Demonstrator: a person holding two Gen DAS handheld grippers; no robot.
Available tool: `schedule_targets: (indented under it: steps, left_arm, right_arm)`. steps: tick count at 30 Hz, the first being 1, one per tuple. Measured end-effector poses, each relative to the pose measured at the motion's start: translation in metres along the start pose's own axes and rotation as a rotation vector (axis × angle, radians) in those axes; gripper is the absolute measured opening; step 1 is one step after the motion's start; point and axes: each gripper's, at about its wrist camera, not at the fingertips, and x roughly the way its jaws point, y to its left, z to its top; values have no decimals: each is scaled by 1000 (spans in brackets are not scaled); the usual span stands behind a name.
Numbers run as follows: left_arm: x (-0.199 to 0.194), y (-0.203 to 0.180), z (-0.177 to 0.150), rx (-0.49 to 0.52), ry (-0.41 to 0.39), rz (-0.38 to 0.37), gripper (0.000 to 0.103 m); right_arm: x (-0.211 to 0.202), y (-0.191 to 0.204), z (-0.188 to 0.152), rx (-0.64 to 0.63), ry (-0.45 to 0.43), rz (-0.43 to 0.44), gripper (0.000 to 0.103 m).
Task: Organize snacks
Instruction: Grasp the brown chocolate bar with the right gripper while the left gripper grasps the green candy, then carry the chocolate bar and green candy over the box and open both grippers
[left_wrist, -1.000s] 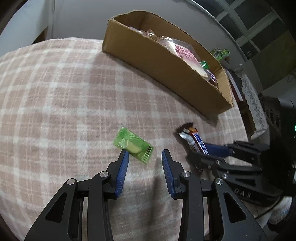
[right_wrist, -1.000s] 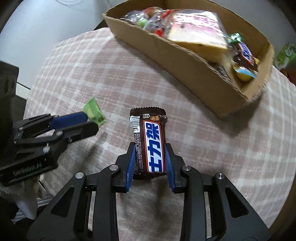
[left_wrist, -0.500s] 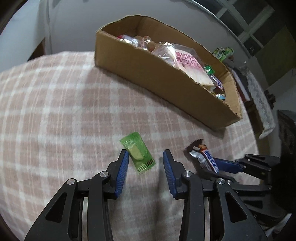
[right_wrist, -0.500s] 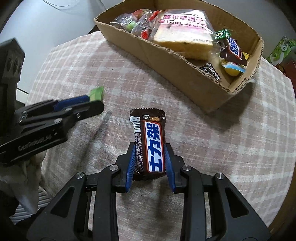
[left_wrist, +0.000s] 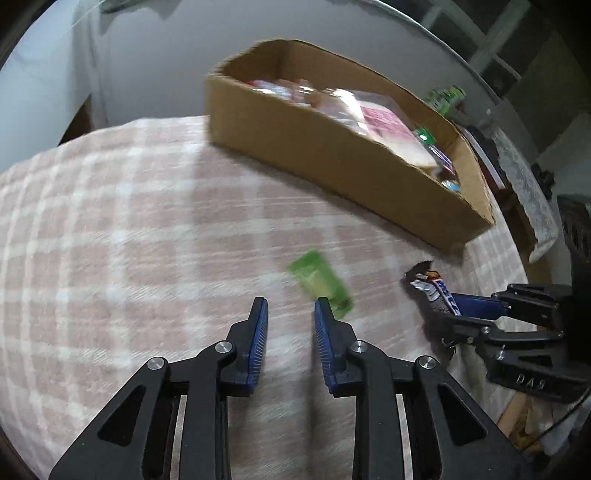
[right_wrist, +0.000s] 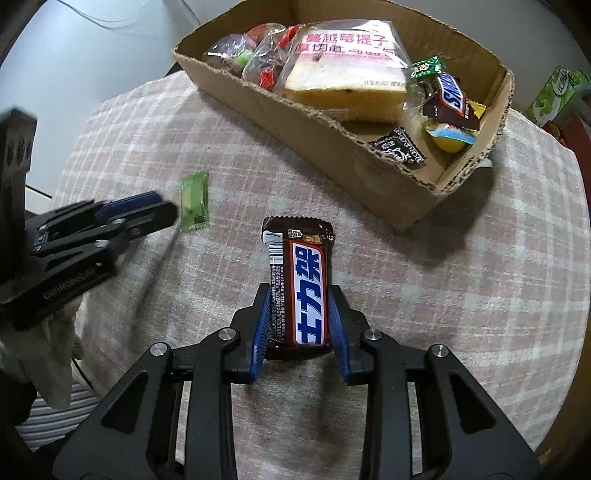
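Here we hold the chocolate bar clamped between the fingers of our right gripper, above the checked cloth. Our left gripper stands parted and bare, the green candy lying just ahead of its right fingertip. Beyond both sits the cardboard box of snacks.

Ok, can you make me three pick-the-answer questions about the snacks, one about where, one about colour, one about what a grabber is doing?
1. Where is the small green candy packet?
A. in the brown cardboard box
B. on the pink checked tablecloth
C. in a gripper

2. What colour is the wrapper of the chocolate bar with the blue label?
A. brown
B. yellow
C. white

3. The right gripper is:
A. open and empty
B. shut on the chocolate bar
C. inside the box

Answers: B, it lies on the cloth outside the box; A, brown wrapper ends show; B, both fingers press the bar's sides.
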Motion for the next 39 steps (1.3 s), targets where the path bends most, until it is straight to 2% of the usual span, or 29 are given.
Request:
schedule_targets:
  steps: [2,7,10,14,18,21,26,32,39]
  left_arm:
    - [-4,3,1,-23,-11,-9,24]
    - [-1,-13,8,-44,-16,-21,33]
    - [16,-26,14,-79,-7,46,37]
    - [22,-40,18,-69,-52,140,38]
    - [22,-48,10,24,-69,183,28]
    - [16,-40,3,56,-68,167,20]
    - [8,-32,-7,73,-73,139,17]
    - [-6,-11,-24,66,-89,85,17]
    - [-29,12,-36,23,-125,59,17]
  right_arm:
    - [0,-1,-1,5,-2,6,31]
    - [1,-4,-3,30,-9,13,31]
    - [1,-3,-3,27,-9,12,31]
    - [2,-3,-3,29,-9,14,31]
    - [1,-4,-3,30,-11,9,31]
    - [1,-6,-3,35,-12,9,31]
    - [2,-3,-2,12,-11,-6,31]
    - [3,4,-4,-39,-47,-42,30]
    - [-1,3,-7,-18,-100,-24,30]
